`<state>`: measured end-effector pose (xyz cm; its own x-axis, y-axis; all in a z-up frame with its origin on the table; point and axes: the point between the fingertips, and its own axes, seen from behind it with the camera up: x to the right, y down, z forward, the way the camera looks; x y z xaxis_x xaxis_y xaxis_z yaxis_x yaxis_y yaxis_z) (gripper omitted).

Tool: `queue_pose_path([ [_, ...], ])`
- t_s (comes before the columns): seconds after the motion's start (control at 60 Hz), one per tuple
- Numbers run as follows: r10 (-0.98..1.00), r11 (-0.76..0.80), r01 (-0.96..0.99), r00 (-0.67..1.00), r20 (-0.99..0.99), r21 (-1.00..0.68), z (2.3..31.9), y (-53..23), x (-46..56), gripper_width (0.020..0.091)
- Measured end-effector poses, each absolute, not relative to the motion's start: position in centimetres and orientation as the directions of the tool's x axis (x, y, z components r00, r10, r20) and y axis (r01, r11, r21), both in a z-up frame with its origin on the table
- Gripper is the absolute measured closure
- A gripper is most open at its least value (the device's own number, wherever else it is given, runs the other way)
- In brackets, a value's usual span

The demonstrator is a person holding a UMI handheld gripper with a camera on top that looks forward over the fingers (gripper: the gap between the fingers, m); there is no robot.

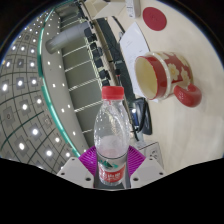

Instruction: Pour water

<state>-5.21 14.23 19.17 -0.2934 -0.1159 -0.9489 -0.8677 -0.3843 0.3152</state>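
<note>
Now the gripper (111, 172) has its fingers closed snugly on the lower body of the plastic water bottle (110, 135), red cap (114, 92) on, held upright just ahead of the camera. Looks like a thin-walled, slippery bottle that could dent under pressure, so a mid-body hold near the label seems wise. Far right on the pale table (190, 130) sits the red-and-cream mug (163, 78), well apart, with chairs (95, 50) off left and nothing blocking between.

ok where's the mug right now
In the gripper view the red and cream mug sits on the pale table, beyond the claw and to the right of the water bottle it holds.
</note>
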Motion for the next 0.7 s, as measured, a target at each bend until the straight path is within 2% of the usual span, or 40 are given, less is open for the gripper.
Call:
queue_pose_path([
  [0.15,-0.163,-0.372,-0.814,-0.416,-0.895,0.446,18.6,13.9,-4.5,0.0745],
  [0.3,-0.185,-0.396,-0.825,-0.359,-0.915,0.404,18.0,14.3,-5.0,0.0744],
  [0.4,-0.131,-0.432,-0.885,-0.131,-0.983,0.176,18.3,14.7,-4.5,0.0743],
  [0.5,-0.042,-0.455,-0.883,0.152,-0.988,-0.116,20.5,13.9,-3.4,0.0742],
  [0.6,0.068,-0.416,-0.82,0.403,-0.912,-0.394,23.8,14.2,-0.1,0.0742],
  [0.7,0.149,-0.332,-0.686,0.639,-0.754,-0.647,27.0,14.3,4.0,0.0742],
])
